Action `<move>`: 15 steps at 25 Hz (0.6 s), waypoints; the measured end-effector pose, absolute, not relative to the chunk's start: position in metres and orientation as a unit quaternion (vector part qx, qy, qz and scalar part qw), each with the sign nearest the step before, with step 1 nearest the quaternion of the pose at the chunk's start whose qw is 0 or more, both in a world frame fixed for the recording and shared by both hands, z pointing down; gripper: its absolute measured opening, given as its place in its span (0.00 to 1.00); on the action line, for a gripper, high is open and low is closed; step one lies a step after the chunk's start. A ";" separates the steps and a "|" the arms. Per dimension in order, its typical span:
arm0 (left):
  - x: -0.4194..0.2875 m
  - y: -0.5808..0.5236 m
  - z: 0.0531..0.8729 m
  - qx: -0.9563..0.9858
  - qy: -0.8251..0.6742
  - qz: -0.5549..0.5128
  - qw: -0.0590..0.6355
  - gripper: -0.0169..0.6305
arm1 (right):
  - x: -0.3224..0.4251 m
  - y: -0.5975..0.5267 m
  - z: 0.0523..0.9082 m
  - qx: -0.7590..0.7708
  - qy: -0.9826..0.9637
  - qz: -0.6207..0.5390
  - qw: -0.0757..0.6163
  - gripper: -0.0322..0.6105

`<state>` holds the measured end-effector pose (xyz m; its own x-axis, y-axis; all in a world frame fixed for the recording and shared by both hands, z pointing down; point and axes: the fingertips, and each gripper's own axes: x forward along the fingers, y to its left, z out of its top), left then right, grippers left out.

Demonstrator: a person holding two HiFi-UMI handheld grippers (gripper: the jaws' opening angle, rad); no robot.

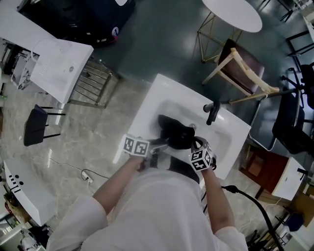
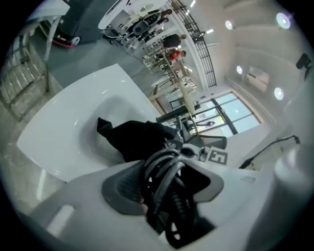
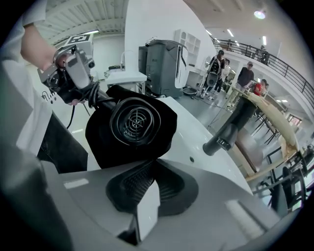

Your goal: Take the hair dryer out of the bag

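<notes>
A black bag [image 1: 172,131] lies in the white sink [image 1: 147,105]. In the right gripper view the bag [image 3: 105,144] gapes open and the hair dryer's round rear grille [image 3: 135,120] shows inside it. My right gripper [image 3: 147,184] is shut on the bag's near edge; in the head view it [image 1: 195,145] sits at the bag's right side. My left gripper [image 2: 164,181] is shut on a coiled bundle of the dryer's black cord [image 2: 164,169], just left of the bag [image 2: 135,137]. The head view shows it [image 1: 159,145] at the bag's left edge.
A black faucet [image 1: 213,112] stands at the sink's far right rim. Beyond the sink are a wooden chair [image 1: 240,71] and a round white table [image 1: 233,12]. A black stool [image 1: 35,126] and a white table [image 1: 61,68] stand to the left. A cable [image 1: 86,174] lies on the floor.
</notes>
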<state>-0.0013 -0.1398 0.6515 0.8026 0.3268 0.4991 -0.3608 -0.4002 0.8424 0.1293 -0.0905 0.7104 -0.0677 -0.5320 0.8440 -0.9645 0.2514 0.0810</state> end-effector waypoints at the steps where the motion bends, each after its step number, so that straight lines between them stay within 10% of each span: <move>1: -0.001 -0.139 0.651 0.775 -0.001 0.312 0.550 0.38 | 0.128 -0.089 0.711 0.550 -0.678 0.270 0.405 0.08; 15: -0.041 -0.142 0.625 0.777 0.117 0.322 0.529 0.38 | 0.143 -0.097 0.698 0.604 -0.638 0.321 0.354 0.07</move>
<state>-0.0410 -0.1418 0.6253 0.7656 0.5216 0.3765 -0.1587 -0.4141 0.8963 0.1430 -0.0970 0.6982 -0.0190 -0.5442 0.8387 -0.9978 0.0636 0.0186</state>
